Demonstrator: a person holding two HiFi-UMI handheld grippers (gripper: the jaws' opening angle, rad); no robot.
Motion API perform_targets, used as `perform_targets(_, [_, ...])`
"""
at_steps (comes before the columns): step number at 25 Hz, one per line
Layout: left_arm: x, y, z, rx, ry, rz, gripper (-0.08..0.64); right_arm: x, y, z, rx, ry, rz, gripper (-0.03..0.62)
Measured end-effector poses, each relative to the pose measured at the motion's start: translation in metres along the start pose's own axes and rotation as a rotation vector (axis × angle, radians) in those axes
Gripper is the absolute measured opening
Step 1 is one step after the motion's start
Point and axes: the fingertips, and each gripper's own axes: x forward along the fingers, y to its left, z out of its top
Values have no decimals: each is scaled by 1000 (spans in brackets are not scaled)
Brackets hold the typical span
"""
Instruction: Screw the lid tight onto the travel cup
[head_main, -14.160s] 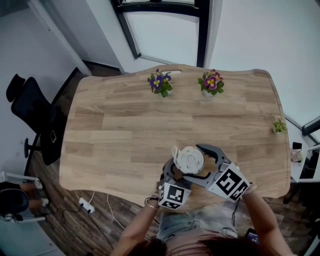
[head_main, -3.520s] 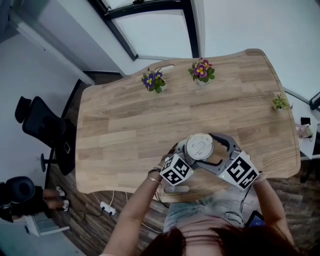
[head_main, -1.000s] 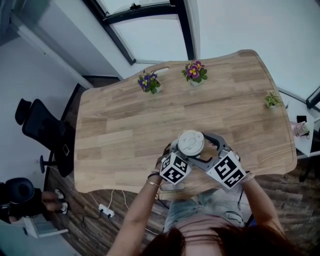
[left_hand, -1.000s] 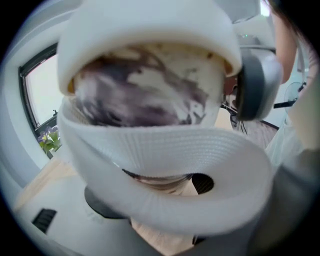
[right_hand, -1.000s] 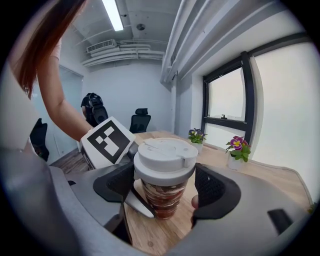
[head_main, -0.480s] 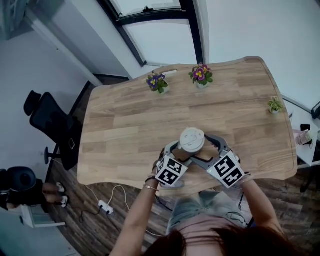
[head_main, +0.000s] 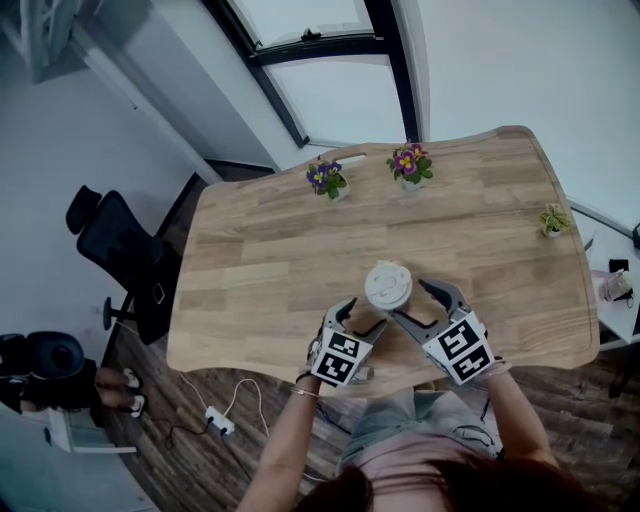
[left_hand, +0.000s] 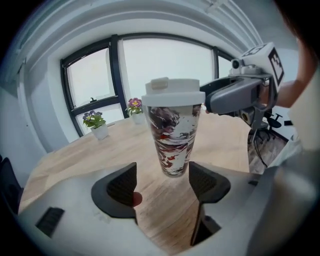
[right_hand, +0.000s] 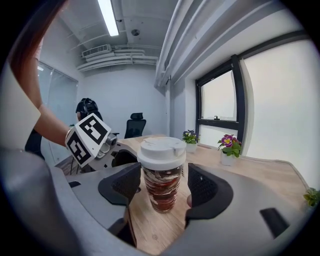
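The travel cup, clear with a red and dark pattern, stands upright near the table's front edge, its white lid on top. My left gripper is open just short of the cup. Its jaws have just been closing a little, with nothing between its pads. My right gripper reaches in from the right. The cup stands between its fingertips. Its jaws have just been closing, and a thin gap shows on each side of the lid. That gripper sits level with the lid.
On the wooden table, two potted flowers stand at the far edge and a small green plant at the right edge. A black office chair stands on the floor to the left.
My left gripper has drawn back from the cup toward the table's near edge and no longer reaches around it. The right gripper has stayed beside the cup. The cup has stayed upright.
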Motion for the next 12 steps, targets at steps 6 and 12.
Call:
perform_targets(6, [-9, 11, 3, -55, -31, 73, 211, -6, -2, -1, 19, -10, -28, 246])
perform_targets(12, [-21, 17, 15, -137, -97, 124, 131, -12, -4, -4, 43, 2, -62, 203])
